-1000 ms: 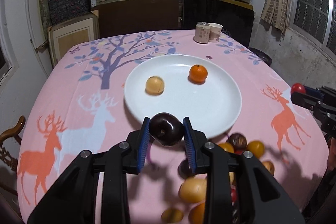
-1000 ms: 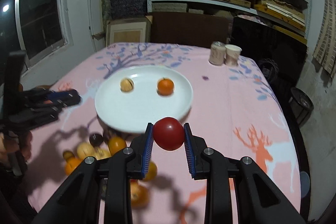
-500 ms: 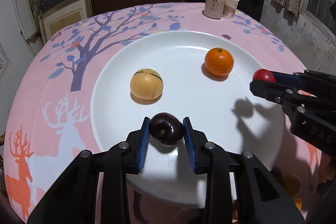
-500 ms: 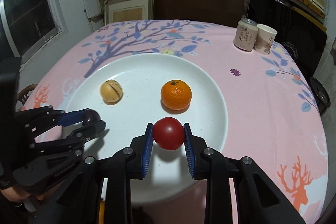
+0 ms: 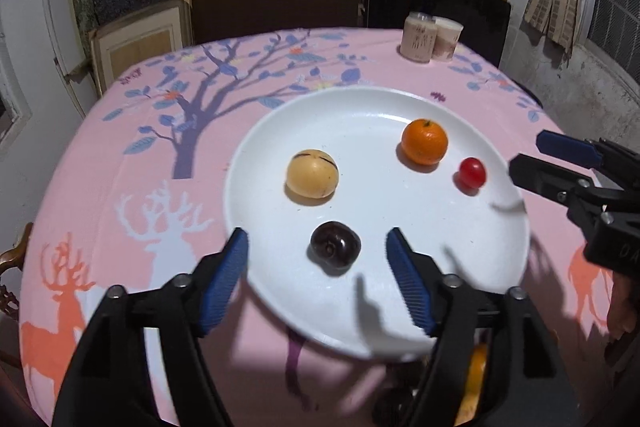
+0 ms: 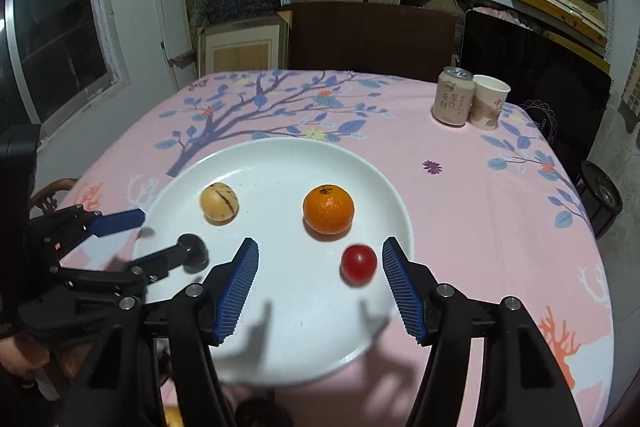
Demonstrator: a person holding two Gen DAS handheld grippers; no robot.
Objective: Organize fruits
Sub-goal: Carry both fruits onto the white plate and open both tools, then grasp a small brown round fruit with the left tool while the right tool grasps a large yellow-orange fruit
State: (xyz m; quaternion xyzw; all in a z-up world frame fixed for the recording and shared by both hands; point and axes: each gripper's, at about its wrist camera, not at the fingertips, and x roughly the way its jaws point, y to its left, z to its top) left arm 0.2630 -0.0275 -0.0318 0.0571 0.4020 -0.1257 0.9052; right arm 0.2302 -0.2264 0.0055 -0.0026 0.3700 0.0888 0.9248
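Observation:
A white plate [image 5: 460,243] [image 6: 280,307] lies on the pink tablecloth. On it rest a tan round fruit [image 5: 312,176] [image 6: 219,203], an orange [image 5: 424,141] [image 6: 328,209], a dark purple plum [image 5: 335,248] [image 6: 192,247] and a small red tomato [image 5: 472,174] [image 6: 359,263]. My left gripper [image 5: 318,279] [image 6: 132,239] has its jaws opening, the plum lying free between them, untouched. My right gripper [image 6: 320,287] [image 5: 536,163] is opening too, the tomato loose on the plate near its right pad.
A can [image 6: 453,101] and a paper cup [image 6: 489,100] stand at the table's far right. More fruit [image 5: 476,375] lies on the cloth below the plate's near edge, mostly hidden by my left gripper. Shelves and boxes fill the back wall. A wooden chair [image 5: 12,259] stands at the left.
Both grippers moved forward and down over the plate, then opened. The plum and the tomato dropped from their pads onto the plate.

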